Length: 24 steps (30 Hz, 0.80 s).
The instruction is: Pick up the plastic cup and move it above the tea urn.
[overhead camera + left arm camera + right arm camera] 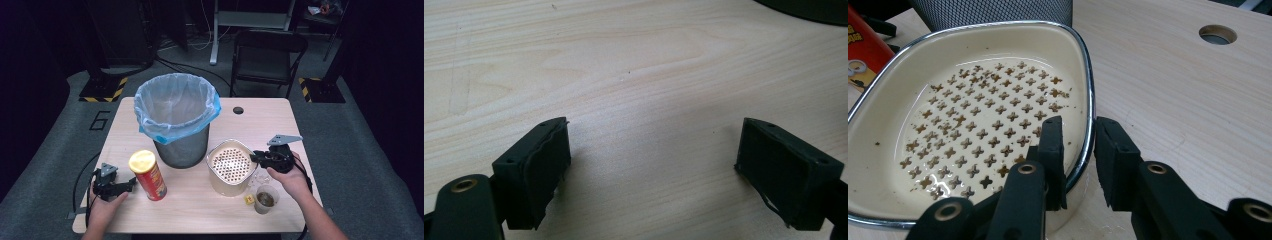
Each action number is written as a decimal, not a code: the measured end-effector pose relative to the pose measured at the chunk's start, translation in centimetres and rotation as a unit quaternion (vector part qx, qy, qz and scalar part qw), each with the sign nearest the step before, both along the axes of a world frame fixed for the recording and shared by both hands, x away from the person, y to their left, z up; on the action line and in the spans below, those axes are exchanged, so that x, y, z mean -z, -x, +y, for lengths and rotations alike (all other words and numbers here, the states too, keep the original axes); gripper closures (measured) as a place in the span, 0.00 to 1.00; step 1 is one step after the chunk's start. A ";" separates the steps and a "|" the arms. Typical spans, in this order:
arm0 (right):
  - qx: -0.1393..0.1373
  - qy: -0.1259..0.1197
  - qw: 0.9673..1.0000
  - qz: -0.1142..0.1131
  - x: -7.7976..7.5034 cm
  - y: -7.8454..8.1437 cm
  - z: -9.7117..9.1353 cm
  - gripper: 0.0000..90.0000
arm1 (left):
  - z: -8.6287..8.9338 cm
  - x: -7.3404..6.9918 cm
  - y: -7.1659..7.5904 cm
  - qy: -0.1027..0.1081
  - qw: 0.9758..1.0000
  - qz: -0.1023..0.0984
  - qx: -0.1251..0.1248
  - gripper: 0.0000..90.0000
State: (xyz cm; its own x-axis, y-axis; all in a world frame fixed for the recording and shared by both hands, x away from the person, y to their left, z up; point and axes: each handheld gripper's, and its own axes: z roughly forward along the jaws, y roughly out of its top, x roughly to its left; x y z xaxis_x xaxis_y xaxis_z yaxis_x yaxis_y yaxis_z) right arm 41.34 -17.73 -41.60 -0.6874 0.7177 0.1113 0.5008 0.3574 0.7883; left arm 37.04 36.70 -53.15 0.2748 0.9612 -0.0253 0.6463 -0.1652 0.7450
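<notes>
Right gripper [1078,155] pinching one strainer bowl's [973,125] rim.
One lined bin [175,120], one chip can [148,175], one cup [265,198]; left gripper [651,165] spread over bare table [624,60].

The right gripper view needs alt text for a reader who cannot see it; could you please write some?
The right gripper is shut on the metal rim of a cream strainer container with cross-shaped holes, one jaw inside and one outside. It stands on a light wooden table, with a mesh bin behind it.
</notes>
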 end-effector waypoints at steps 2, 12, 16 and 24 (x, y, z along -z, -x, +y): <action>-0.003 0.001 1.000 0.000 0.0 0.1 0.0 0.83 | 0.0 0.0 0.0 0.000 1.000 0.000 0.000 0.15; -0.015 -0.002 1.000 0.001 0.0 0.9 0.1 0.82 | 0.0 0.0 0.0 0.000 1.000 0.000 0.000 0.15; -0.015 -0.003 1.000 0.006 0.0 1.1 0.2 0.68 | 0.0 0.0 0.0 0.000 1.000 0.000 0.000 0.15; -0.015 -0.019 0.999 -0.029 -1.0 3.3 -0.5 0.41 | 0.0 0.0 0.0 0.000 1.000 0.000 0.000 0.15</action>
